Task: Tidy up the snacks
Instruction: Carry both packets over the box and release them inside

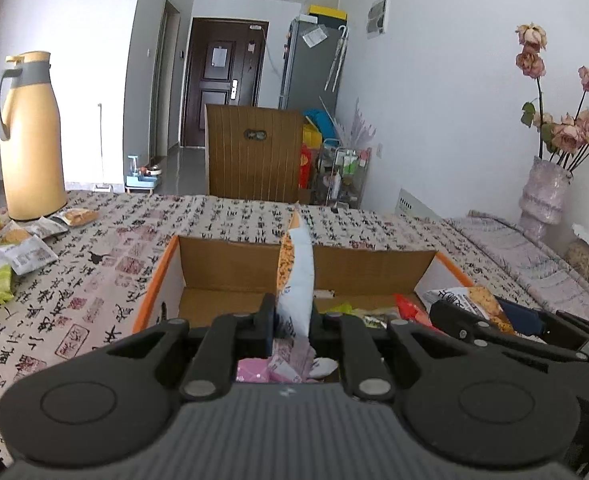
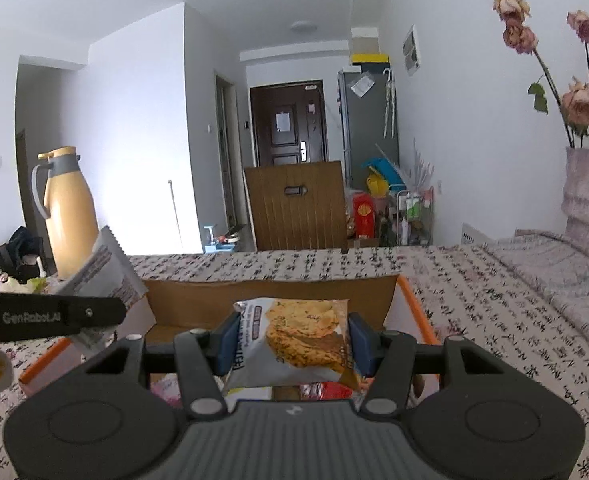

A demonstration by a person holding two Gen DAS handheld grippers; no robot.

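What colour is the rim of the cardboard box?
Orange, on the cardboard box; clearest in the left wrist view.

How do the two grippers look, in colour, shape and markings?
The left gripper and the right gripper are alike: black plastic linkage arms with silver pivot pins, round discs at both sides, and a grey ribbed body bearing a small logo. The right gripper's pads are blue. The left gripper's side shows white lettering, "GenRobot.AI". No sleeves or cables show.

You see a daylit room, brightest at the blown-out white opening behind the thermos [image 1: 30,136], which washes out detail there. Both fisheye views bend walls and darken at the corners. The patterned tablecloth [image 2: 474,300] smears slightly with motion blur; shadows stay soft and faint.
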